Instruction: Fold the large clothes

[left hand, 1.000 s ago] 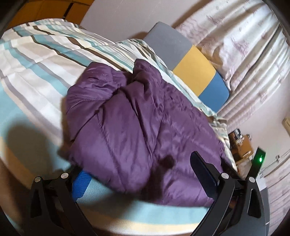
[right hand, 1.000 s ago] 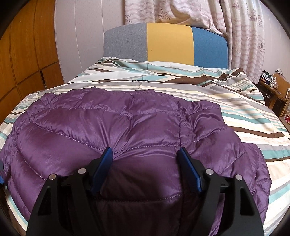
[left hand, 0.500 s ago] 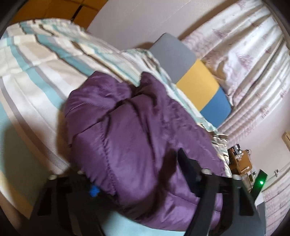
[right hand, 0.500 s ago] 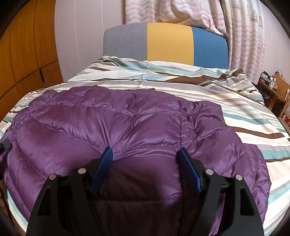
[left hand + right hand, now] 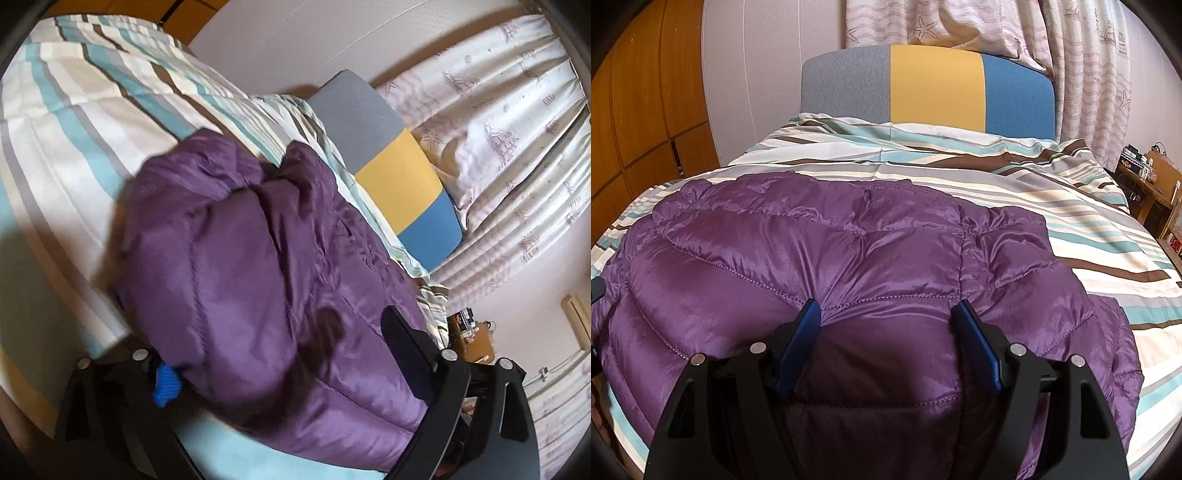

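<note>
left tongs [image 5: 280, 354] reopening round jacket [image 5: 849, 258] | right tongs [image 5: 888, 317] clamp jacket | headboard [image 5: 934, 88] behind

No readable text, labels or numbers anywhere.

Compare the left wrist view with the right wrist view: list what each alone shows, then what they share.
Left wrist only: a wall unit high on the far wall, and the left gripper, whose jaws have just been opening around the jacket's edge.
Right wrist only: the wooden wardrobe doors and the right gripper straddling a bulge.
Both: the purple jacket, striped duvet, tricolour headboard, curtains.
</note>
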Motion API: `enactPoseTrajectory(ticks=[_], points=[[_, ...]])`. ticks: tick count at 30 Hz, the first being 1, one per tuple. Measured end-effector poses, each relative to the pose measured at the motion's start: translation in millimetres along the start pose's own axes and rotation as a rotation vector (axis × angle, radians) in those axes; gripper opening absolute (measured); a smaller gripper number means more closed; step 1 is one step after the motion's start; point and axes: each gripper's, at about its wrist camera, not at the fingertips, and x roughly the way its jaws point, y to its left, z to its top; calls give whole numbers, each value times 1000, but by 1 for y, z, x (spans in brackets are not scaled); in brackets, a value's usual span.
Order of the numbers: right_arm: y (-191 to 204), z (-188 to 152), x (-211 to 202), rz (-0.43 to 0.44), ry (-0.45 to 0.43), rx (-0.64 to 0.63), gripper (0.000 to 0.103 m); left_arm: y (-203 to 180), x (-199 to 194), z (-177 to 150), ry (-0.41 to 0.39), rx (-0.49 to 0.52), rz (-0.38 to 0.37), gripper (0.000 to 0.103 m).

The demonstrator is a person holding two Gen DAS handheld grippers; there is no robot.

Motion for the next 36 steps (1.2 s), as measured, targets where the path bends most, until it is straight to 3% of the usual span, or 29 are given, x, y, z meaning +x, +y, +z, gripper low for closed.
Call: enactPoseTrajectory(ticks=[3,6,8,9,11,14,18,23,32,36], points=[[0,0,0,-1,0,-1,75,-1,10,9,0,-3,14,94],[0,0,0,0,0,0,75,9,19,27,-22,-107,-9,91],[0,0,0,-2,-1,-2,75,14,27,33,-10,-138,13,60],[0,0,-1,-3,-2,-1,75,17,31,34,1,-141,31,53],[0,1,-1,2,-3,1,75,19,32,32,2,-134,-6,35],[-2,2,-8,9,-11,11,74,7,19,29,-24,-53,-9,20],[2,0,-34,57,-54,32,74,-5,-7,23,-70,21,-49,19],[16,-12,-46,78,-33,11,74,-16,-31,6,-122,144,-13,18],[39,-26,-12,-35,85,-100,75,-63,-45,-2,-198,321,11,19],[36,-29,-9,-38,88,-95,75,-99,-51,-11,-241,472,15,19]])
